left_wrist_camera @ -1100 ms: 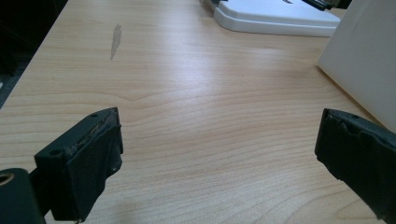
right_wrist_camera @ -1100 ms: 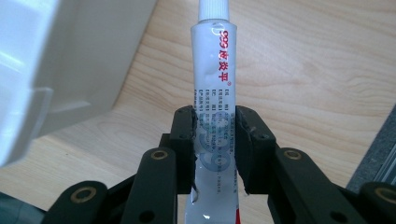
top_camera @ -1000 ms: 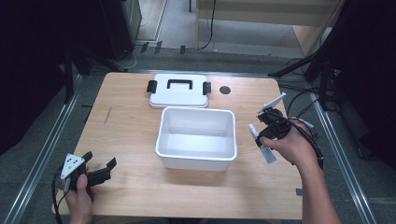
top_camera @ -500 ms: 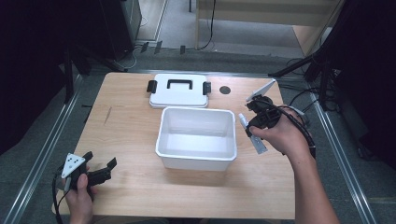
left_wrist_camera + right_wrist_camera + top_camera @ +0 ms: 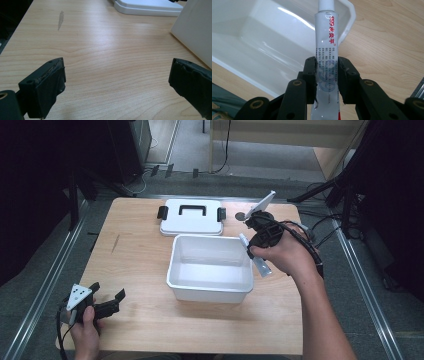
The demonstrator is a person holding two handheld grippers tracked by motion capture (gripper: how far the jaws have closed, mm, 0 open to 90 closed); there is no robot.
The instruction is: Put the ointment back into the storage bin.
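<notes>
Currently, a white tube is clamped by the right gripper at the right rim of the white bin. The left gripper is held open over the table. If released early, the tube could be dropped outside.

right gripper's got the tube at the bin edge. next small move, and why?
Probably carry the right gripper a little further over the white bin, then open. Its jaws are shut on the ointment tube, whose capped end already reaches past the bin's rim while the tail hangs over the wooden table. The bin looks empty. The left gripper sits open, well away.
</notes>
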